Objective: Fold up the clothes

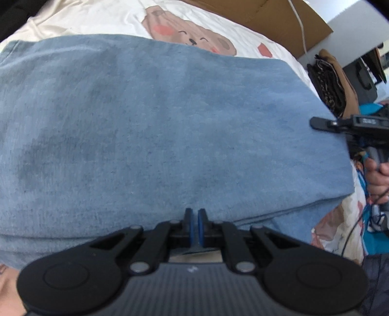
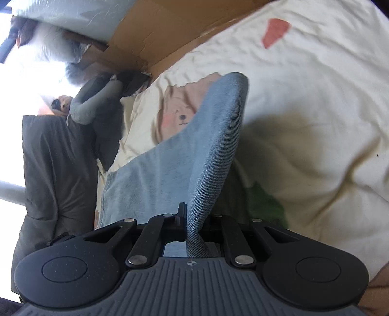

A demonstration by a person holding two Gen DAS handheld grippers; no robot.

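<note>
Right now the blue garment (image 1: 170, 126) fills most of the left wrist view, spread flat over a cream bedspread (image 1: 97, 17) printed with a brown bear (image 1: 194, 36). Its far edge runs from about nine o'clock up and across toward two o'clock, and its right edge drops from there to about four o'clock, where two stacked layers show at the corner. The left gripper (image 1: 194, 214) sits at six o'clock on the near edge, jaws pressed together with a thin sliver of blue cloth showing between the blue pads; whether it truly pinches the fabric is hard to tell. At three o'clock the right gripper (image 1: 318, 122) reaches in at the garment's right edge, a hand (image 1: 379, 179) on its handle below. In the right wrist view the right gripper (image 2: 192, 218) has its jaws clamped on a fold of the blue garment (image 2: 194, 150), which rises from between the fingers toward twelve o'clock as a lifted flap and trails down to the bed at nine o'clock. Bare bedspread (image 2: 316, 109) lies open from one through four o'clock. A cardboard sheet (image 2: 170, 29) borders the bed at eleven o'clock, and dark clothing (image 2: 53, 170) crowds nine o'clock.
</note>
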